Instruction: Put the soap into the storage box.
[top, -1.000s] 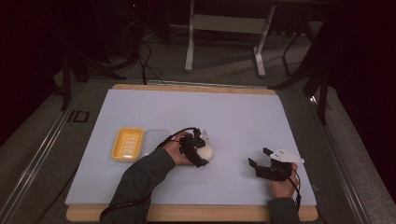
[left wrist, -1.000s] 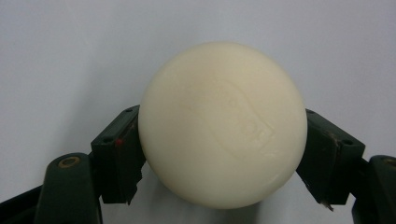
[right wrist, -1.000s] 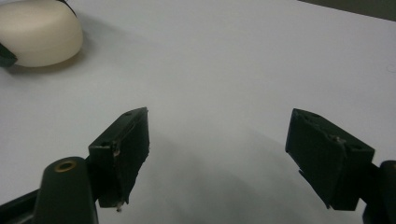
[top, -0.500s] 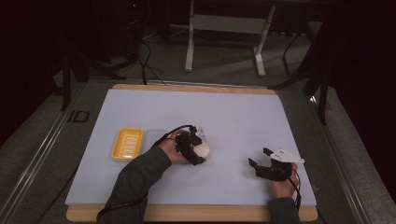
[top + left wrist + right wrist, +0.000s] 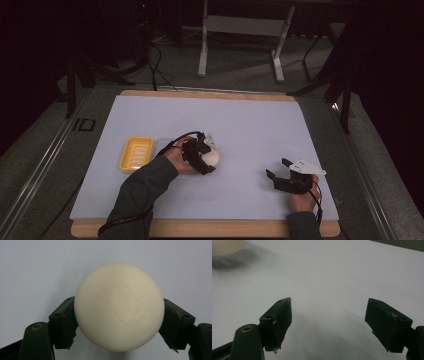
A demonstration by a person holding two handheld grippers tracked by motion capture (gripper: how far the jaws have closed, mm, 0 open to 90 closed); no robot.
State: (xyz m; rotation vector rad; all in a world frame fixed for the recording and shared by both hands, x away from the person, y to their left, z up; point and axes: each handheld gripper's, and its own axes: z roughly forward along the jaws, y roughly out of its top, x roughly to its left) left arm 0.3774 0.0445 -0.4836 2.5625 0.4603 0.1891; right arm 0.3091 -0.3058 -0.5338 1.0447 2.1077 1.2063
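Left gripper view: left tongs (image 5: 119,322) clamp the cream ball (image 5: 119,306)

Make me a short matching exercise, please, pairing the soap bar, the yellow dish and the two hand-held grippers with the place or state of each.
Things:
1. round cream soap bar
2. yellow soap dish
3. left hand-held gripper
4. right hand-held gripper

Places or states:
A. jaws apart with nothing between them, over the pale mat
B. lies empty on the mat, to the left of both hands in the high view
C. clamped between two black jaws
D. shut on the round cream soap bar, near the middle of the mat

Pairs: 1-C, 2-B, 3-D, 4-A
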